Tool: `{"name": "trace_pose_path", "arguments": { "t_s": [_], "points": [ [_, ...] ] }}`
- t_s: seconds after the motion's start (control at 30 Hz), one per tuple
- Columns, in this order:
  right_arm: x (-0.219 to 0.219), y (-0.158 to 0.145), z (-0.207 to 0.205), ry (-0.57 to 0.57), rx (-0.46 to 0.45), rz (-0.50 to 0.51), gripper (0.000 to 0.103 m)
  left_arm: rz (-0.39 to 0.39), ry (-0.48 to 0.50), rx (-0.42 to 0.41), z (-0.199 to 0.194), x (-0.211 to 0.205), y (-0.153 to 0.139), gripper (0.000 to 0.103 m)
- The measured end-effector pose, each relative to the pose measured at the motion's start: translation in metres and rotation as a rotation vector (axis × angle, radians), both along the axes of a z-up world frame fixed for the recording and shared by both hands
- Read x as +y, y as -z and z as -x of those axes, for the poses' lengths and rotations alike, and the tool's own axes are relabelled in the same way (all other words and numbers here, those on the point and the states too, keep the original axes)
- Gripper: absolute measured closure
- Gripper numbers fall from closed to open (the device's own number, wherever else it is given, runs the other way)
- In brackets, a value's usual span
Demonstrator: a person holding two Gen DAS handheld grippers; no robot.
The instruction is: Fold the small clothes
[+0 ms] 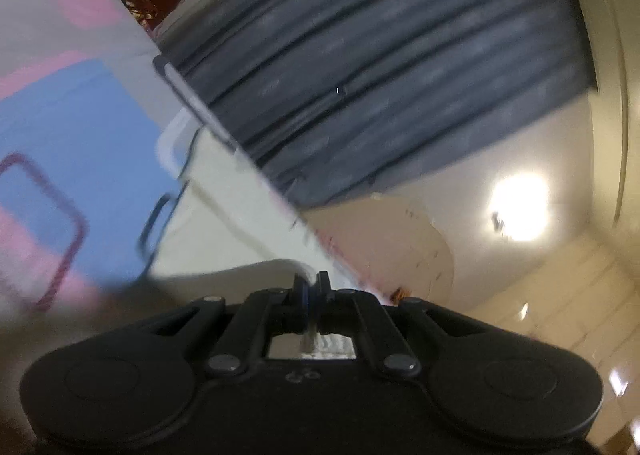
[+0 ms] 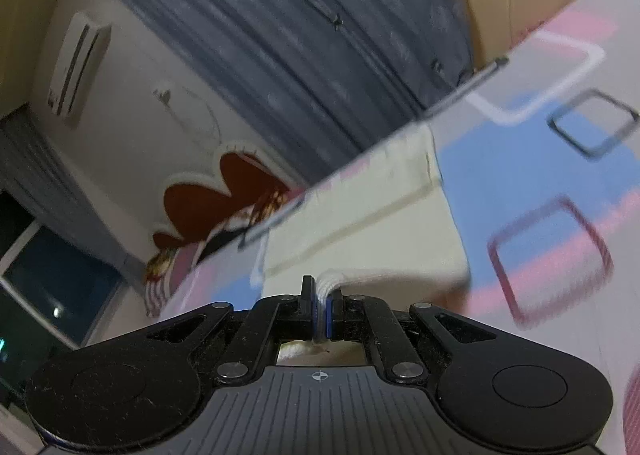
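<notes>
A small cream-white garment lies on a bed sheet patterned with blue, pink and white squares. My right gripper is shut on the garment's near edge, a fold of white cloth pinched between its blue pads. In the left wrist view the same garment stretches away from my left gripper, which is shut on its near edge, a thin strip of cloth showing between the fingers. Both views are tilted and blurred by motion.
The patterned sheet covers the bed at left. Dark grey curtains hang behind the bed's far edge. A red wall decoration, an air conditioner and a dark window lie beyond. A bright light reflection glares at right.
</notes>
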State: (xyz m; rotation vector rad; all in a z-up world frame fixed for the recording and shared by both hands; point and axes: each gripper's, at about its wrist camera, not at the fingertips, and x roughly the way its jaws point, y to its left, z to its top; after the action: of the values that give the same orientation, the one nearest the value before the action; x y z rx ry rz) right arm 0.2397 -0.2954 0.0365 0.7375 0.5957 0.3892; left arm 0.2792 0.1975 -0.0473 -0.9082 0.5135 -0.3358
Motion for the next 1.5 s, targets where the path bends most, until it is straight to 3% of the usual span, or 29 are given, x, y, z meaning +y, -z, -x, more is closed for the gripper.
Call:
{"name": "trace_pose_path", "arguments": {
  "t_s": [0.1, 0.27, 0.47, 0.63, 0.77, 0.8, 0.83, 0.87, 0.9, 0.93, 0.97, 1.03, 1.1, 1.13, 1.17, 1.3, 1.37, 1.5],
  "points": [
    [-0.002, -0.015, -0.049, 0.029, -0.008, -0.024, 0.100, -0.043, -0.037, 0.006, -0.051, -0.006, -0.013, 0.101],
    [-0.004, -0.005, -0.144, 0.061, 0.030, -0.031, 0.100, -0.085, -0.054, 0.066, -0.142, -0.007, -0.010, 0.101],
    [-0.013, 0.046, -0.251, 0.060, 0.123, -0.024, 0.100, -0.165, -0.028, 0.156, -0.234, -0.007, 0.027, 0.101],
    [-0.017, 0.097, -0.302, 0.057, 0.186, -0.029, 0.100, -0.216, -0.008, 0.199, -0.276, -0.008, 0.059, 0.101],
    [-0.021, 0.127, -0.335, 0.029, 0.222, -0.084, 0.100, -0.245, 0.020, 0.170, -0.298, -0.010, 0.073, 0.099],
    [-0.023, 0.133, -0.342, 0.027, 0.221, -0.094, 0.100, -0.248, 0.020, 0.151, -0.303, -0.010, 0.076, 0.087],
    [-0.023, 0.137, -0.348, 0.024, 0.207, -0.098, 0.096, -0.242, 0.011, 0.126, -0.306, -0.010, 0.077, 0.065],
    [-0.024, 0.139, -0.353, 0.038, 0.196, -0.090, 0.078, -0.228, -0.003, 0.094, -0.307, -0.010, 0.076, 0.052],
    [-0.026, 0.138, -0.355, 0.070, 0.170, -0.073, 0.060, -0.222, -0.039, 0.055, -0.305, -0.008, 0.074, 0.029],
    [-0.029, 0.134, -0.352, 0.102, 0.120, -0.065, 0.033, -0.227, -0.069, 0.024, -0.301, -0.007, 0.071, 0.024],
    [-0.032, 0.130, -0.348, 0.125, 0.073, -0.056, 0.027, -0.234, -0.070, 0.002, -0.299, -0.007, 0.069, 0.024],
    [-0.037, 0.125, -0.342, 0.113, 0.030, -0.030, 0.027, -0.290, -0.042, 0.001, -0.299, -0.008, 0.065, 0.036],
    [-0.030, 0.121, -0.339, 0.064, 0.006, 0.076, 0.039, -0.410, 0.026, 0.018, -0.304, -0.017, 0.064, 0.044],
    [-0.024, 0.120, -0.340, 0.029, 0.006, 0.145, 0.051, -0.473, 0.057, 0.031, -0.310, -0.023, 0.065, 0.050],
    [-0.017, 0.120, -0.340, 0.002, 0.011, 0.194, 0.055, -0.542, 0.089, 0.043, -0.312, -0.031, 0.064, 0.054],
    [0.009, 0.123, -0.345, -0.073, 0.019, 0.402, 0.058, -0.778, 0.191, 0.089, -0.322, -0.059, 0.072, 0.067],
    [0.028, 0.129, -0.349, -0.090, 0.016, 0.516, 0.058, -0.875, 0.191, 0.081, -0.321, -0.069, 0.074, 0.071],
    [0.045, 0.145, -0.345, -0.118, 0.000, 0.559, 0.058, -0.876, 0.193, 0.079, -0.317, -0.071, 0.076, 0.073]
  ]
}}
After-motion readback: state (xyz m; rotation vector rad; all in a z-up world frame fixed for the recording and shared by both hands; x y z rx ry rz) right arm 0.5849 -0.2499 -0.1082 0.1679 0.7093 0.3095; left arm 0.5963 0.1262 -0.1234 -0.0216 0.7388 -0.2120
